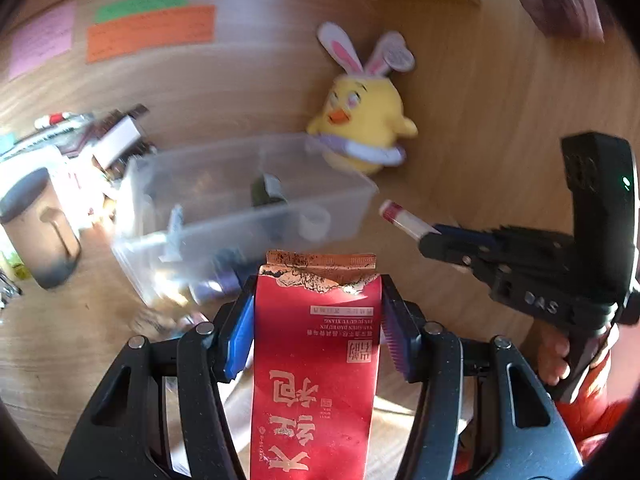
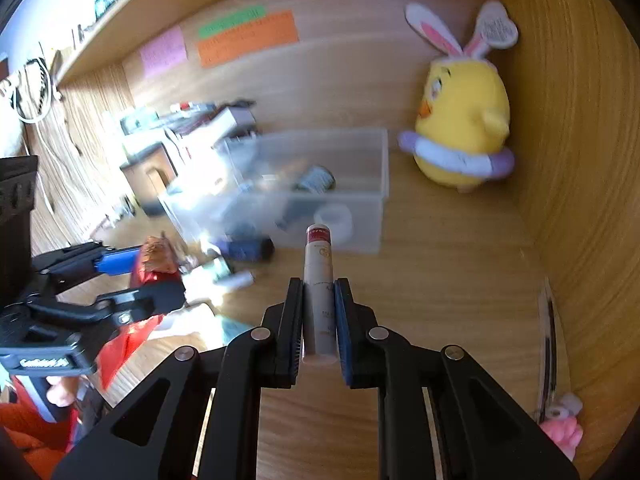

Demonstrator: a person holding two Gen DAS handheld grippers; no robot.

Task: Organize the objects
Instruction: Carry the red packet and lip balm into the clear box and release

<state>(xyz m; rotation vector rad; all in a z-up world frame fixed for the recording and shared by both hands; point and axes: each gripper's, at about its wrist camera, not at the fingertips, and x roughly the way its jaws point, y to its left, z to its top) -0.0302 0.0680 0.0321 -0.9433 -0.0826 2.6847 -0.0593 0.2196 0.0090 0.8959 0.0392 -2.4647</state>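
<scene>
Red packet [image 1: 316,360] pinched by our left gripper [image 1: 318,328], tube [image 2: 318,292] by right gripper [image 2: 318,320], both aimed, we judge, at the blurred clear bin [image 1: 340,200].

Both wrist views look forward along their fingers, low over the desk [image 1: 460,184], facing the clear bin [image 1: 244,216] [image 2: 320,192] and chick plush [image 1: 364,120] [image 2: 460,120], seemingly near; each glimpses the other tool.

Ahead of our fingers and to the right, a yellow chick plush [image 2: 460,120] with rabbit ears stands against the wooden wall [image 2: 580,160]. Far ahead, left, we see orange, green and pink paper notes [image 2: 248,38] stuck up.
</scene>
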